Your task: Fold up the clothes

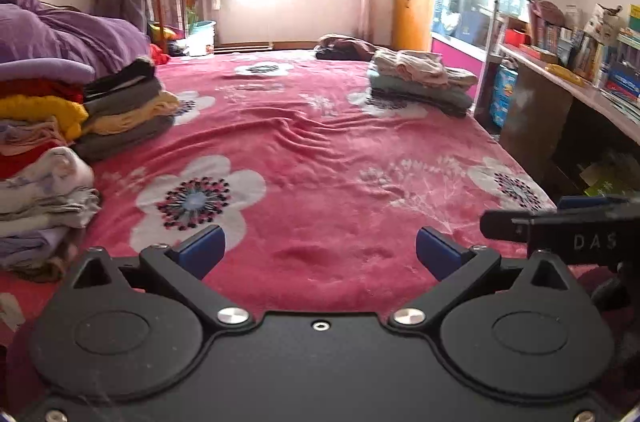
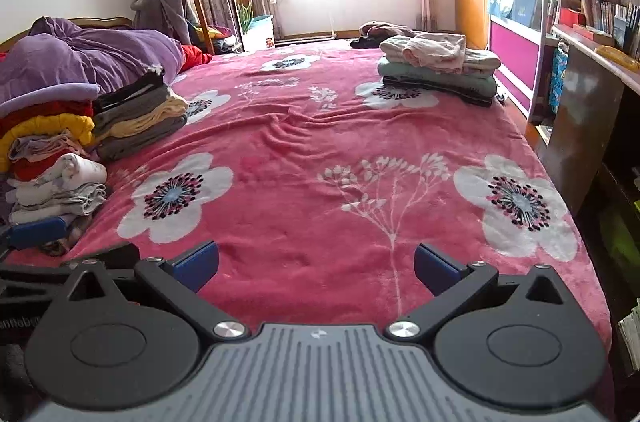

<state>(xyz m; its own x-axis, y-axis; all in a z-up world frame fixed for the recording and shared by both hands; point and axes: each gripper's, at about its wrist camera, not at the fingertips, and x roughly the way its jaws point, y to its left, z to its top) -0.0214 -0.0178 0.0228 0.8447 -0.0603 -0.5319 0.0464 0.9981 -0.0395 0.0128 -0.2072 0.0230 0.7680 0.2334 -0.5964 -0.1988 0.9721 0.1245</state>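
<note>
1. Left of both grippers, close in, stand the folded stacks [image 2: 60, 150] – a near pile of pale and red pieces and, just beyond it, a grey-and-yellow pile [image 1: 124, 114].
2. The left gripper [image 1: 320, 254] hangs low over the pink flowered blanket [image 1: 320, 162] with its blue pads spread wide and nothing between them.
3. The right gripper [image 2: 316, 268] sits just to the right of it, side by side, jaws likewise wide apart and empty (its black tip shows at the right edge of the left wrist view).
4. Ahead and to the right, well apart from both, lies the pile on the far right of the bed [image 2: 436, 70] – pinkish cloth loosely heaped on flatter green and dark pieces, its long axis running across the grippers' line of sight.
5. A darker crumpled heap [image 2: 380, 32] lies beyond that. These look like the unfolded pieces; the right gripper is the nearer, so the reach would likely go forward and rightward.
</note>
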